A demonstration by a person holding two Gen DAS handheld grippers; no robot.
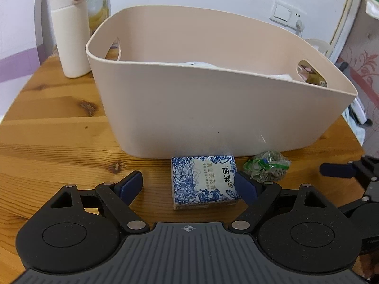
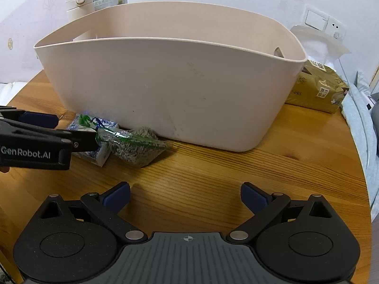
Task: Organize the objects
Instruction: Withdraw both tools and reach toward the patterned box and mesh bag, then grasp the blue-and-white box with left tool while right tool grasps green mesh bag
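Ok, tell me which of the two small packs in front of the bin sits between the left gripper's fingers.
The blue-and-white floral tissue pack: it lies between the open left gripper fingers. The clear bag of seeds lies outside them, to its right.

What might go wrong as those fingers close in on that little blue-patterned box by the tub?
1. The left gripper is open around the box, but only its right-hand finger looks close to touching; closing unevenly may push the box sideways.
2. The bag lies right beside the box and could get pinched or dragged along.
3. The tub has a tall wall just behind; a low lift might knock the box against it.
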